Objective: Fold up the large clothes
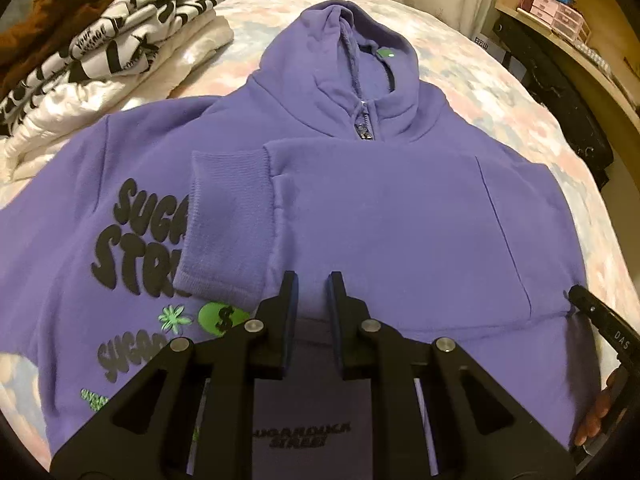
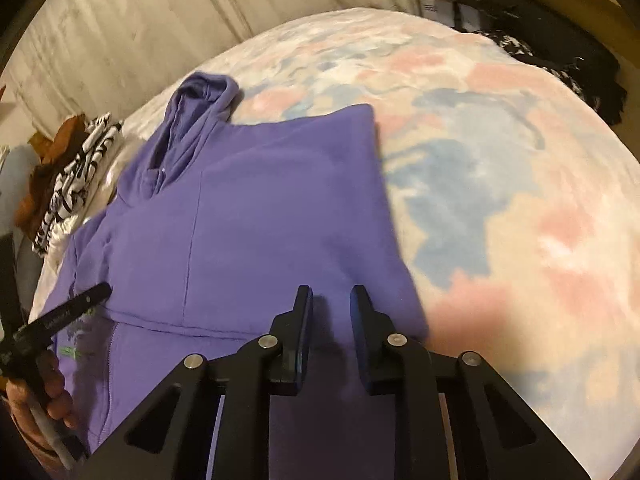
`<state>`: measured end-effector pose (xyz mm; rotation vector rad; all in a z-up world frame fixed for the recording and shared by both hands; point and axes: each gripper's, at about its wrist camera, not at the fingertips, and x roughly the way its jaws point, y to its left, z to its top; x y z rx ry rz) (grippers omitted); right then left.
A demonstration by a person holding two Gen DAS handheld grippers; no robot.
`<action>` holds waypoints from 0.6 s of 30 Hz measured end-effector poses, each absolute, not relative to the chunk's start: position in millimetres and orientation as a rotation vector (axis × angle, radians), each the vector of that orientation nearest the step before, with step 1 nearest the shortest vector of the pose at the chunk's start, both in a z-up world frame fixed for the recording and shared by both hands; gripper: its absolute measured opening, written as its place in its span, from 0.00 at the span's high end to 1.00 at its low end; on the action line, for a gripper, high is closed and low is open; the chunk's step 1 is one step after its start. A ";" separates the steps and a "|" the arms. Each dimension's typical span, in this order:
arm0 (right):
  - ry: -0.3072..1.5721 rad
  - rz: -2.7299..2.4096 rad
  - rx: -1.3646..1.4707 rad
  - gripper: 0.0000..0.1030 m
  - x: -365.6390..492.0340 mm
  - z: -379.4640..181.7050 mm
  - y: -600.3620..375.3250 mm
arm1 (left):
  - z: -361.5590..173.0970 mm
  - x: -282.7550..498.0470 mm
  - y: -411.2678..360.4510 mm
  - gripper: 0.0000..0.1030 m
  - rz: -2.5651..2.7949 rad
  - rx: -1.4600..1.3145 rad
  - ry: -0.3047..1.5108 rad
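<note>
A purple zip hoodie (image 1: 400, 216) lies flat on the bed, hood (image 1: 340, 60) at the far end. Its right side is folded inward and a ribbed cuff (image 1: 224, 216) lies across the chest, next to black lettering (image 1: 132, 236). My left gripper (image 1: 312, 280) hovers over the hoodie's lower middle, fingers a little apart, holding nothing. My right gripper (image 2: 331, 294) hovers over the hoodie (image 2: 256, 232) near its folded right edge, also slightly open and empty. The left gripper also shows at the left of the right wrist view (image 2: 60, 312), and the right gripper at the right edge of the left wrist view (image 1: 600, 320).
A stack of folded clothes (image 1: 100, 52), black-and-white print on white with brown on top, sits at the bed's far left. The pastel bedspread (image 2: 500, 200) stretches to the right. A wooden shelf (image 1: 568, 36) and dark items stand beyond the bed's right edge. Curtains hang behind.
</note>
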<state>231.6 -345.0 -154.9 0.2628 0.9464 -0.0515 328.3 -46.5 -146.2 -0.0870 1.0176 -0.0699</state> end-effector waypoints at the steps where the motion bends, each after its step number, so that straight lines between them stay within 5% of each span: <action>1: 0.944 -0.057 0.256 0.81 232.9 -156.4 -345.7 | -145.4 326.8 -48.4 0.87 -0.063 -0.072 1.014; 18: 0.940 -0.089 0.212 0.73 234.5 -176.7 -332.4 | -127.8 273.7 -62.3 0.87 -0.026 -0.057 1.001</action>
